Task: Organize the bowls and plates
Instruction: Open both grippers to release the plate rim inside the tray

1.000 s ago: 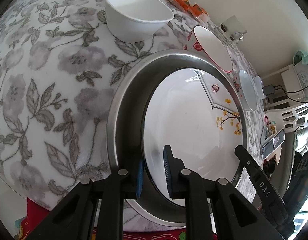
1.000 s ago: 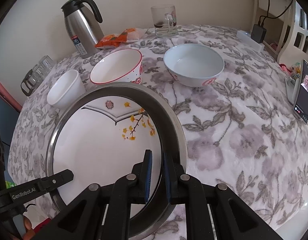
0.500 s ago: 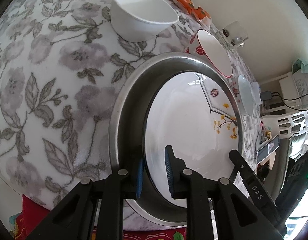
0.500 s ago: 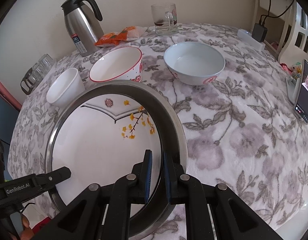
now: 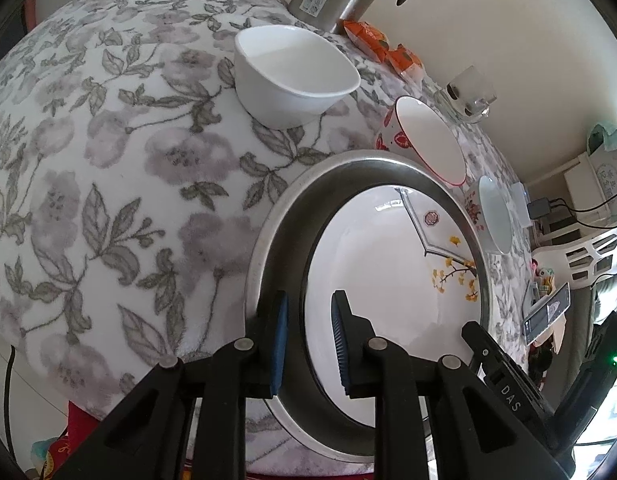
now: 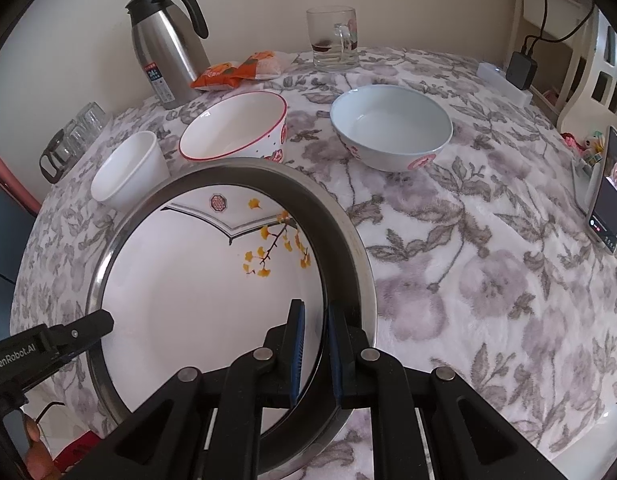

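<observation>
Here's the white plate (image 6: pixel 188 292), yellow blossoms painted on it, sitting inside the steel tray (image 6: pixel 348 240) on the floral tablecloth (image 6: pixel 488 272). The right gripper (image 6: pixel 313 344) pinches the plate's rim at four o'clock, jaws closed on it. The left gripper (image 5: pixel 306 340) straddles the plate's opposite edge at eight o'clock, pads either side of the rim, a little gap showing. Beyond the tray, at twelve o'clock, the red-rimmed bowl (image 6: pixel 236 128); at ten, the small white bowl (image 6: pixel 128 168); at one, the pale bowl (image 6: pixel 392 136). Behind them, the steel thermos (image 6: pixel 164 48).
</observation>
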A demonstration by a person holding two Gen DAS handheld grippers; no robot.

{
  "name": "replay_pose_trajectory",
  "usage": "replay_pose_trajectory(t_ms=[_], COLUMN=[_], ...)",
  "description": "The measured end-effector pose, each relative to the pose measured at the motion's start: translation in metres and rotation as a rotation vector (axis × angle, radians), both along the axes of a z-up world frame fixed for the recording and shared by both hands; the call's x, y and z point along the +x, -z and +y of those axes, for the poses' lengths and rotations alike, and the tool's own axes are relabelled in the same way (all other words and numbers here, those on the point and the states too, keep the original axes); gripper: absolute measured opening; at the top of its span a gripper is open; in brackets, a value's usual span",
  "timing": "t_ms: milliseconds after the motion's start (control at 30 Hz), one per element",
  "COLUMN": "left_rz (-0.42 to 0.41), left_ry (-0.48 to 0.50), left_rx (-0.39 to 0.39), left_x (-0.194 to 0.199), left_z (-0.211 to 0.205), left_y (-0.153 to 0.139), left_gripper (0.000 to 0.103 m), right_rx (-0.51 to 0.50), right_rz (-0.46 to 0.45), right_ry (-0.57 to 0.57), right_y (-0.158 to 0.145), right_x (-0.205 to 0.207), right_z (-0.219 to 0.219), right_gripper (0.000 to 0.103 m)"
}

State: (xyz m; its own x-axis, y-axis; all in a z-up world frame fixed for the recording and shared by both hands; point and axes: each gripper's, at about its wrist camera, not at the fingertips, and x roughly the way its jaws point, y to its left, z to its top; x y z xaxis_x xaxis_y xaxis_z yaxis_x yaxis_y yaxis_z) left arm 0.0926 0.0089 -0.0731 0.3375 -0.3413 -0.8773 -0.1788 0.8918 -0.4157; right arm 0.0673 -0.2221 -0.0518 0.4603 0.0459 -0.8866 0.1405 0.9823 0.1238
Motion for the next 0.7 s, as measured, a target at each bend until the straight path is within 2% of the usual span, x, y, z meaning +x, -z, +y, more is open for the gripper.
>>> replay_pose_trajectory(t_ms=[300,367,400,467,700], left_rz=[-0.033,-0.048,-0.053,-0.071,-0.176], left_ry=[-0.011,-0.012,-0.014,-0.018,-0.003], left_rx=[0.013,0.019,0.021,0.018,0.045], left_x=[0.0,-0.001,-0.001,-0.003,-0.006], left_z=[0.001,0.001,0.001,0.002,-0.002], left_y=[-0.007,-0.01,-0.011,-0.015,-0.036], left_gripper=[0.023,0.026,0.034,0.039,0.04], right_rx=[0.017,0.015,0.008,0.003,-0.007], right_rz=[-0.002,-0.013,-0.021,-0.036,-0.117], right_ry=[0.005,0.012,0.015,0.02,0.014], right_y=[0.0,-0.003,-0.005,-0.009,-0.028], right_x=[0.0,-0.001,-0.001,-0.002,-0.007], right_z=[-0.002,-0.003,-0.004,-0.004,-0.001], right_gripper=[0.013,0.013,0.013,0.013,0.013])
